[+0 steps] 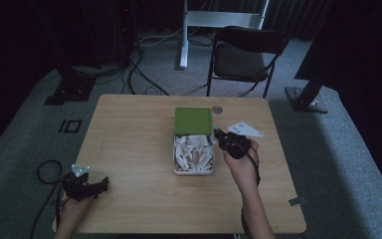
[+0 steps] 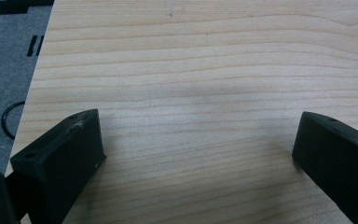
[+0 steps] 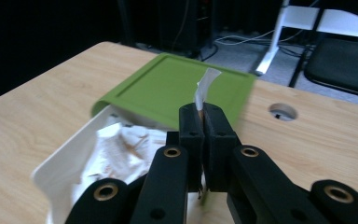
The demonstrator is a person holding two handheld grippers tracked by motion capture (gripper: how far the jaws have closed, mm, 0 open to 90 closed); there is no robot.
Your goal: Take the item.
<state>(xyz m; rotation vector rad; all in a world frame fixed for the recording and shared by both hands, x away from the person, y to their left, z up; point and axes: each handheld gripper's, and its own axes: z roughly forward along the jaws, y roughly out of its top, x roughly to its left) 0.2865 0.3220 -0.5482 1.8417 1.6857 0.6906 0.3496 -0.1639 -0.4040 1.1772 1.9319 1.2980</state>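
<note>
Left gripper (image 1: 103, 182) sits at table's (image 1: 129, 149) near-left corner w/ jaws spread wide, nothing btwn them; left gripper view has bare wood grain btwn the two black jaws, grey carpet off the table edge at left. Hand behind it at bottom-left.

Mid-table: white box (image 1: 175, 154) w/ green lid (image 1: 193, 121) lying over its far end, box full of white paper-wrapped sticks (image 1: 193, 154), jumbled.

Right gripper (image 1: 219, 135) is just beside box's right rim, raised off the table, jaws clamped tight on one thin paper-wrapped stick (image 3: 205, 88); its white end pokes up past the fingertips in right gripper view. Round cable hole (image 1: 217, 109) near lid's far-right corner. Folding chair (image 1: 246, 57) beyond table.
</note>
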